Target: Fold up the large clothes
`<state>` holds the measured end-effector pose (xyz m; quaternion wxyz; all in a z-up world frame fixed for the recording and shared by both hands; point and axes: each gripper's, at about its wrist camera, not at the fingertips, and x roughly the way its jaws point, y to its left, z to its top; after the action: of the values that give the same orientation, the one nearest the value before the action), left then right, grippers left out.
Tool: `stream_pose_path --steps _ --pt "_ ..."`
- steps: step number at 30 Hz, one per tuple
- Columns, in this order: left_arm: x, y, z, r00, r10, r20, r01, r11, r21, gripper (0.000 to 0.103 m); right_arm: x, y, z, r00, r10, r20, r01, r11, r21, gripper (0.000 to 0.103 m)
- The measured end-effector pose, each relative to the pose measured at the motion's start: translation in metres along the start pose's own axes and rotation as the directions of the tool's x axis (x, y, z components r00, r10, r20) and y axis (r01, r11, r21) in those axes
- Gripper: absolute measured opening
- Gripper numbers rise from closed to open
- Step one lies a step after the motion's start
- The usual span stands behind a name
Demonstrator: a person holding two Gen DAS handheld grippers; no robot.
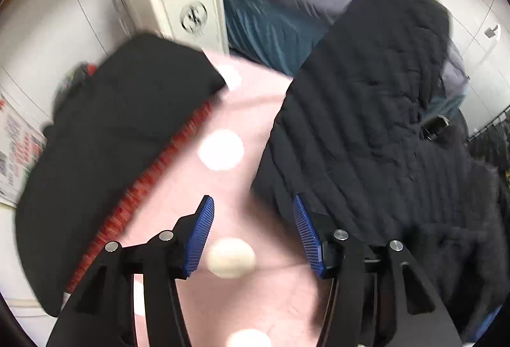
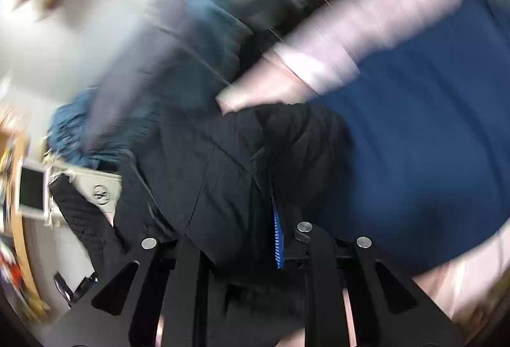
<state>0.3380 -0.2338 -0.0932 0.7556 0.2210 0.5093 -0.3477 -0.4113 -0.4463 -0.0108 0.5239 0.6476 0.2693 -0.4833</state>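
Pink dotted bed (image 1: 255, 111). Black quilted coat (image 1: 366, 111): bulky, soft, slick; best gripped at hem. Left tongs (image 1: 253, 235) half open, empty, beside coat. Right tongs (image 2: 255, 235) clamp coat fabric.

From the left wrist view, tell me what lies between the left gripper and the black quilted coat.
Nothing visible does. The left gripper hangs open over the pink polka-dot sheet, nothing between its pads, and the black quilted coat lies just beyond its right finger.
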Motion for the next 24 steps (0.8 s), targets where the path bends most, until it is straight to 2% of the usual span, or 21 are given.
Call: stream_pose_path --steps 1,3,6,8,10,11,12,14,15,17,19,21,22,23,24 --pt "0.005 -0.005 -0.009 1.0 0.007 -0.029 -0.006 1.0 0.016 0.06 0.005 -0.005 -0.007 1.0 -0.004 -0.006 0.004 1.0 -0.005 0.048" --pt "0.006 -0.013 -0.026 0.999 0.031 -0.045 -0.029 0.999 0.036 0.072 0.01 -0.008 -0.029 1.0 -0.019 0.012 0.019 0.999 -0.025 0.061" --pt "-0.003 -0.034 -0.049 0.998 -0.054 -0.041 0.056 0.997 0.058 0.085 0.005 0.003 -0.048 0.993 -0.079 0.083 0.086 0.993 -0.086 0.065" --pt "-0.001 -0.05 -0.059 0.994 -0.093 -0.058 0.1 0.988 0.115 0.087 -0.002 0.022 -0.054 0.978 -0.157 0.139 0.176 0.974 -0.141 0.065" --pt "0.007 -0.087 -0.066 0.992 -0.1 -0.072 0.114 0.967 0.229 0.09 -0.004 0.034 -0.052 0.964 -0.206 0.171 0.234 0.958 -0.165 0.065" --pt "0.01 -0.11 -0.069 0.993 -0.09 -0.072 0.107 0.95 0.293 0.093 -0.005 0.037 -0.05 0.964 -0.206 0.169 0.234 0.958 -0.167 0.065" --pt "0.017 -0.127 -0.068 0.994 -0.085 -0.072 0.105 0.936 0.337 0.095 -0.006 0.037 -0.048 0.968 -0.196 0.159 0.221 0.962 -0.159 0.065" --pt "0.034 -0.166 -0.075 0.992 -0.094 -0.089 0.123 0.897 0.424 0.096 -0.005 0.025 -0.042 0.992 -0.099 0.076 0.103 0.993 -0.06 0.065" --pt "0.043 -0.178 -0.083 0.99 -0.09 -0.112 0.13 0.89 0.438 0.096 -0.005 0.014 -0.039 0.999 -0.044 0.032 0.044 0.999 0.01 0.065" --pt "0.066 -0.195 -0.093 0.981 -0.074 -0.179 0.151 0.872 0.466 0.095 -0.003 -0.006 -0.038 0.999 0.039 -0.019 -0.037 0.993 0.116 0.065" --pt "0.09 -0.211 -0.112 0.968 -0.058 -0.246 0.183 0.831 0.526 0.073 0.003 -0.023 -0.037 0.992 0.115 -0.06 -0.102 0.976 0.191 0.065" --pt "0.1 -0.219 -0.135 0.972 -0.001 -0.236 0.15 0.775 0.614 0.025 0.01 -0.036 -0.039 0.981 0.166 -0.102 -0.138 0.963 0.232 0.065" --pt "0.098 -0.22 -0.143 0.972 -0.012 -0.233 0.161 0.758 0.633 0.016 0.013 -0.037 -0.039 0.981 0.153 -0.123 -0.127 0.972 0.196 0.067" --pt "0.094 -0.218 -0.148 0.973 -0.026 -0.228 0.17 0.749 0.64 0.012 0.014 -0.03 -0.039 0.989 0.09 -0.114 -0.079 0.992 0.1 0.068" --pt "0.084 -0.214 -0.155 0.978 -0.043 -0.203 0.168 0.74 0.651 0.009 0.011 -0.013 -0.04 0.997 -0.045 -0.055 0.041 0.996 -0.074 0.074"
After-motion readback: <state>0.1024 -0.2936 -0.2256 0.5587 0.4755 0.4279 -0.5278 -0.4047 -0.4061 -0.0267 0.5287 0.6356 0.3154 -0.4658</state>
